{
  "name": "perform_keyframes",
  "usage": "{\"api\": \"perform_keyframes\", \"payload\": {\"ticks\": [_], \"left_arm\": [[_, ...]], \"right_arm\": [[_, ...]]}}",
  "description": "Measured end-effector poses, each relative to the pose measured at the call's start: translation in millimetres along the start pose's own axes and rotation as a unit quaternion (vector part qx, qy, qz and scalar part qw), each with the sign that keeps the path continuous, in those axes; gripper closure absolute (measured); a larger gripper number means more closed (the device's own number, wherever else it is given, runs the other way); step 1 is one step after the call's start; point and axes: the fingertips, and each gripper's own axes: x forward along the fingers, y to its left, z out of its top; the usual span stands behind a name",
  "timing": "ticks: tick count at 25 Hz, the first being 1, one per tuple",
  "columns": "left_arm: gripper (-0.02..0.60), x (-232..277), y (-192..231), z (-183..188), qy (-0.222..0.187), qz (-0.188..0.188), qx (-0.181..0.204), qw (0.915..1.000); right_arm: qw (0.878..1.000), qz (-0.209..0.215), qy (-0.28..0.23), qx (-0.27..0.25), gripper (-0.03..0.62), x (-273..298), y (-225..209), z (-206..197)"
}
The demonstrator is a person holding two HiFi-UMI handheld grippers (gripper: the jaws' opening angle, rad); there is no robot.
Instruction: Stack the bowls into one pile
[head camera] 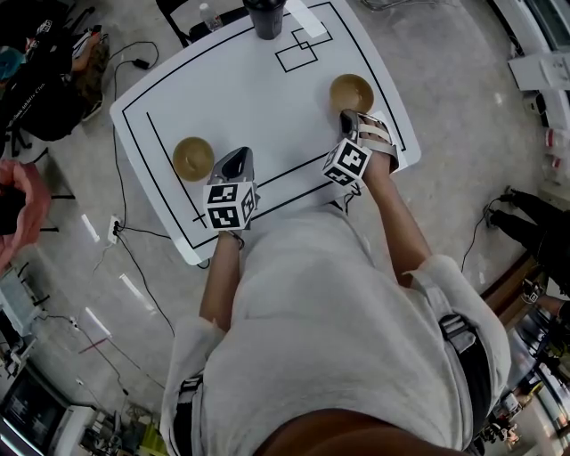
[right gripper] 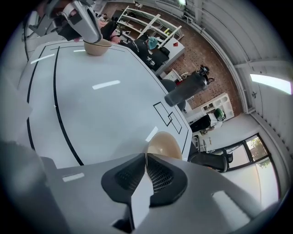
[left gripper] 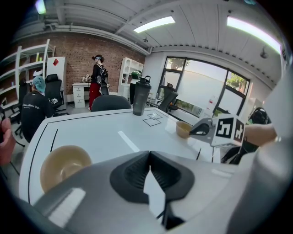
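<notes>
**Item: bowl stacking, status at this moment**

- **Progress:** nothing is stacked yet. Two tan bowls sit well apart on the white surface (head camera: 258, 98), and the whole merge is still to do.
- **Left bowl** (head camera: 191, 157): upright and empty, near the left edge, just left of the left claw.
- **Right bowl** (head camera: 351, 89): upright, at the far right, inside the black border line.
- **Left claw** (head camera: 237, 158): jaws together with nothing between them. It is held beside the left bowl and not touching it.
- **Right claw** (head camera: 348, 118): jaws narrow, at the near rim of the right bowl. Its own view puts the bowl wall in line with the slit, so it is judged pinched. The bowl is not yet lifted.
- **Remaining:** carry one bowl across and nest it in the other.
- **Surroundings:** a dark shaker bottle (head camera: 266, 18) stands at the far edge beside the square outlines (head camera: 301, 49). A cable (head camera: 134, 258) trails on the floor to the left.
- **Obstructions:** none between the bowls; the left claw stands closest to that path.
</notes>
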Motion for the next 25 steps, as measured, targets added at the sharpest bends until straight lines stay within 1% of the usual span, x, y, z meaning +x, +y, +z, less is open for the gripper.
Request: {"api": "perform_keyframes", "payload": {"ticks": [12,18,25], "left_arm": [[0.580,-7.8,2.1,2.8,-0.010,-0.001,-0.005,0.9999],[0.580,-20.4,9.9,1.4,-0.017,0.007,-0.012,0.9998],[0.580,-47.2,29.8,-2.8,-0.026,0.028,-0.024,0.9990]], "right_arm": [[1.000,0.001,-0.014,-0.028,0.579,-12.3,2.3,15.9],[0.999,-0.004,-0.031,-0.043,0.580,-22.5,3.7,37.7],[0.996,0.000,-0.059,-0.068,0.580,-37.1,13.9,74.5]]}}
